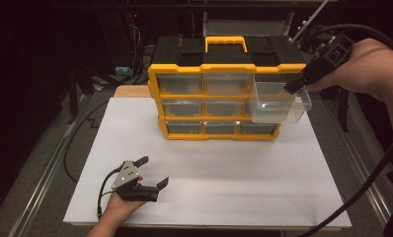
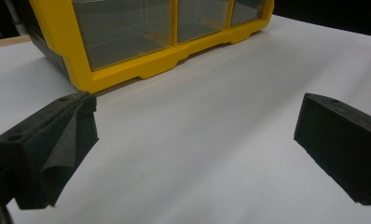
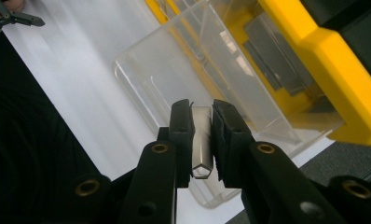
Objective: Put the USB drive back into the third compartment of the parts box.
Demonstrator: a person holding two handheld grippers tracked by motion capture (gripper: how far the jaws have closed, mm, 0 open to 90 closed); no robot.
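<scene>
Near the table's (image 1: 209,197) front left corner, the left claw (image 1: 152,173) is resting with jaws apart; at the organizer's (image 1: 224,64) top right, the right claw (image 3: 203,140) is clamping the clear drawer (image 1: 278,101), probably pulling it out; next, keep it level.

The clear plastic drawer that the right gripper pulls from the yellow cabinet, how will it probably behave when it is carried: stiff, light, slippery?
The clear drawer looks like rigid thin plastic, so it probably stays stiff. It appears empty, so it is likely light. The right gripper pinches only a small smooth tab at its front, so the drawer may slip or swing down once it leaves the yellow cabinet.
</scene>
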